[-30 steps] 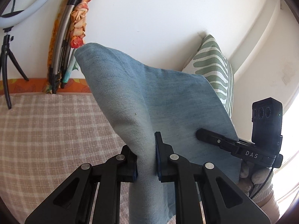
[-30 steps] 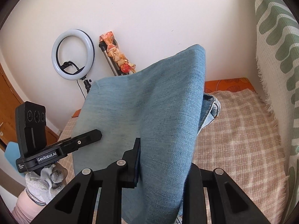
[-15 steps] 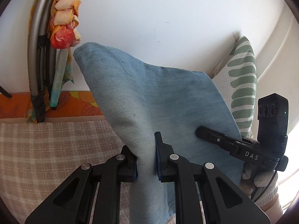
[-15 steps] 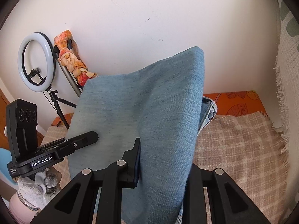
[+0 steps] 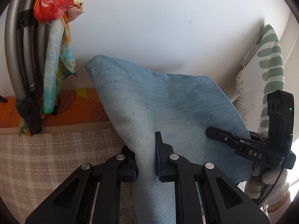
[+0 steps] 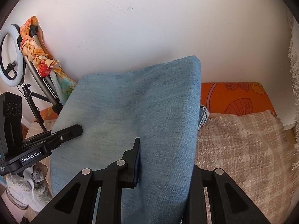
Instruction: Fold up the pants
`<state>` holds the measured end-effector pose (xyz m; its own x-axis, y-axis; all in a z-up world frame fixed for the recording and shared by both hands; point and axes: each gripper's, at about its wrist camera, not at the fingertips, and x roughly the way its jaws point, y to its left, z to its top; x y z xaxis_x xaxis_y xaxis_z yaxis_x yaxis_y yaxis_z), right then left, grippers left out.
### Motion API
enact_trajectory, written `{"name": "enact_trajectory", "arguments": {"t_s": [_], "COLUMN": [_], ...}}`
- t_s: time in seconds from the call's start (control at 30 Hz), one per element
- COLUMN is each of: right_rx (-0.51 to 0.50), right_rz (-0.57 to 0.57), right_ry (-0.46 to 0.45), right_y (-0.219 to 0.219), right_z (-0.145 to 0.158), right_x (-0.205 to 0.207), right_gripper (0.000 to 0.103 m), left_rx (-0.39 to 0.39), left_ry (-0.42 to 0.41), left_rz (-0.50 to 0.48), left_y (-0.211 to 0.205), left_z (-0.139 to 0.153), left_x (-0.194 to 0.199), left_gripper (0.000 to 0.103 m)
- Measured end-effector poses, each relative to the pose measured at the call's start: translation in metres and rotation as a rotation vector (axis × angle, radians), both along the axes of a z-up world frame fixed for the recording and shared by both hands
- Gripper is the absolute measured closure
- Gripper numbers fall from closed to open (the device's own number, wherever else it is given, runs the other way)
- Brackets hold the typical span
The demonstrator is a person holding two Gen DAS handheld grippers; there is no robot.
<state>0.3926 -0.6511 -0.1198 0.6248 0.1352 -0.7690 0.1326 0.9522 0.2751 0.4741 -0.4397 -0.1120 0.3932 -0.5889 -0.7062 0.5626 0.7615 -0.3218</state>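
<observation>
The light blue denim pants (image 5: 168,112) hang lifted between both grippers above a checked blanket. My left gripper (image 5: 146,160) is shut on one folded edge of the pants. My right gripper (image 6: 164,160) is shut on the other edge of the pants (image 6: 142,112); its right finger is hidden behind the cloth. In the left wrist view the right gripper (image 5: 243,145) shows at the right, clamped on the cloth. In the right wrist view the left gripper (image 6: 56,136) shows at the left, clamped on the cloth.
A beige checked blanket (image 6: 243,149) covers the bed, with an orange leaf-print sheet (image 6: 233,97) at the wall. A ring light on a tripod (image 6: 11,56) and grey poles wrapped in a colourful scarf (image 5: 56,37) stand at the left. A green-patterned pillow (image 5: 265,71) leans at the right.
Both grippers have carried the pants forward toward the white wall. The wall, scarf and orange sheet now look closer. Both grips are unchanged.
</observation>
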Motion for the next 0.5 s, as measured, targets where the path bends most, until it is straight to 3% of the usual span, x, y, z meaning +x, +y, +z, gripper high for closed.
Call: {"name": "enact_trajectory", "arguments": {"t_s": [0.23, 0.33, 0.5], "right_rx": [-0.059, -0.099, -0.182], "right_rz": [-0.011, -0.031, -0.099], "right_ry": [0.009, 0.021, 0.032], "right_y": [0.017, 0.019, 0.027], "right_z": [-0.002, -0.002, 0.004], "right_x": [0.014, 0.013, 0.008], "right_gripper": [0.074, 0.068, 0.050], "left_rx": [0.060, 0.097, 0.148], "left_ry": [-0.033, -0.044, -0.087], "left_rz": [0.007, 0.018, 0.022], "left_y": [-0.013, -0.023, -0.020], "left_z": [-0.002, 0.000, 0.006], "left_x": [-0.001, -0.004, -0.017], "left_gripper": [0.088, 0.082, 0.075]}}
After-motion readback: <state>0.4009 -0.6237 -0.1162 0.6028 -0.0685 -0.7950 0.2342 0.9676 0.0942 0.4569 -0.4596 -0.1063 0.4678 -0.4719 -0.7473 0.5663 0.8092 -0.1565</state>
